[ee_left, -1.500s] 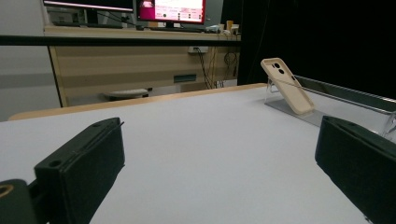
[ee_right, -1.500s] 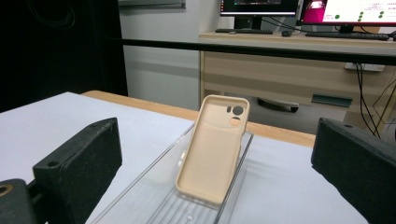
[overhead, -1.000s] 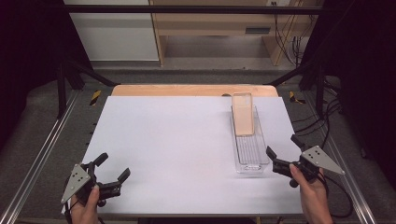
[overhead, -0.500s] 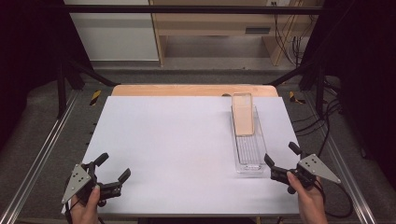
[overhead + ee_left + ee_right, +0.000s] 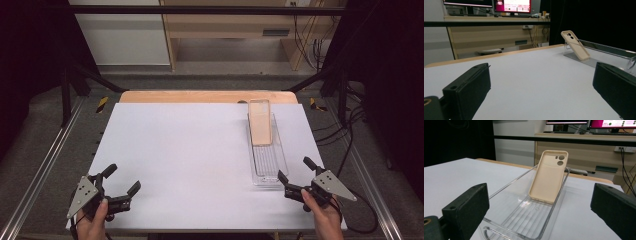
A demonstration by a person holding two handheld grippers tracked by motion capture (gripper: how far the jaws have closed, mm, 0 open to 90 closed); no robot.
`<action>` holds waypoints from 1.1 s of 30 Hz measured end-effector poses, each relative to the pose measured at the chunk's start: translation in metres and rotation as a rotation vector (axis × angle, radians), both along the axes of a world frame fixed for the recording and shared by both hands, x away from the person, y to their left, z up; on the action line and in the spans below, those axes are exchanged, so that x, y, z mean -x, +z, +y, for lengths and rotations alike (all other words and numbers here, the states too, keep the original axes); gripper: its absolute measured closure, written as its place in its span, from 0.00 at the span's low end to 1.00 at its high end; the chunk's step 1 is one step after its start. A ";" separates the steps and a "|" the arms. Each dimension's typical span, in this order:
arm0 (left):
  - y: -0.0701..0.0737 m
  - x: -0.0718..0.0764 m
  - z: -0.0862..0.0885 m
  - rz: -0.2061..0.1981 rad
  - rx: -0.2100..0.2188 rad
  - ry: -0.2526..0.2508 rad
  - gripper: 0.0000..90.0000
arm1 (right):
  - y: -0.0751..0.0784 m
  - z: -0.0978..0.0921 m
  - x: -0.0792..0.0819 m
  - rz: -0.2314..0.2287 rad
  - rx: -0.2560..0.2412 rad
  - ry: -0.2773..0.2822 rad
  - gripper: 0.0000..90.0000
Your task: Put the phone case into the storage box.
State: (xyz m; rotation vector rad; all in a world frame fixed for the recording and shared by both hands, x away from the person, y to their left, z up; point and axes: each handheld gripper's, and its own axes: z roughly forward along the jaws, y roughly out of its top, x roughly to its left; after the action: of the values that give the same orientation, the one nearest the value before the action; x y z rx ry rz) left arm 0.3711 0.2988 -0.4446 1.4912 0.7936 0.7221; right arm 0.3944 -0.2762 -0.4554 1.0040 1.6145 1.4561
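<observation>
Since a second ago, the right claw (image 5: 295,176) has slid a little inward and toward me, and now sits just off the near end of the clear plastic rectangular tray (image 5: 281,160); the left claw (image 5: 122,180) has not moved. I see the beige, soft-looking phone case (image 5: 260,129) leaning upright-tilted against the tray's far end, camera cutout at the top, its lower edge resting on the ribbed tray floor. That tray lies lengthwise on the right side of the white tabletop (image 5: 190,155). Both claws are spread wide with nothing between them. The left one rests at the near left corner, well apart from the tray.
</observation>
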 end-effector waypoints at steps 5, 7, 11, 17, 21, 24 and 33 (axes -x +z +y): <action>0.000 0.000 -0.001 -0.002 -0.001 -0.003 0.01 | -0.002 0.003 0.000 -0.006 0.001 0.007 0.02; 0.000 0.000 -0.001 -0.003 0.000 -0.004 0.01 | -0.004 0.006 0.000 -0.010 0.000 0.016 0.02; 0.000 0.000 -0.001 -0.003 0.000 -0.005 0.01 | -0.005 0.010 0.000 -0.016 0.005 0.029 0.02; 0.000 0.000 -0.001 -0.005 0.001 -0.008 0.01 | -0.006 0.015 0.000 -0.022 0.004 0.041 0.02; 0.000 0.000 -0.001 -0.006 0.004 -0.010 0.01 | -0.007 0.019 -0.001 -0.028 0.002 0.047 0.02; 0.000 0.000 -0.001 -0.007 0.004 -0.011 0.01 | -0.007 0.021 -0.001 -0.028 -0.004 0.053 0.02; 0.000 0.000 -0.001 -0.010 0.006 -0.015 0.01 | -0.007 0.027 -0.003 -0.033 -0.002 0.066 0.03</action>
State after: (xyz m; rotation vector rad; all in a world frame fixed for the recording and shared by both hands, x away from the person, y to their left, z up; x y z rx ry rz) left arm 0.3708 0.2976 -0.4444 1.4855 0.7754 0.7148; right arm 0.3977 -0.2487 -0.4622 0.9308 1.6366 1.5112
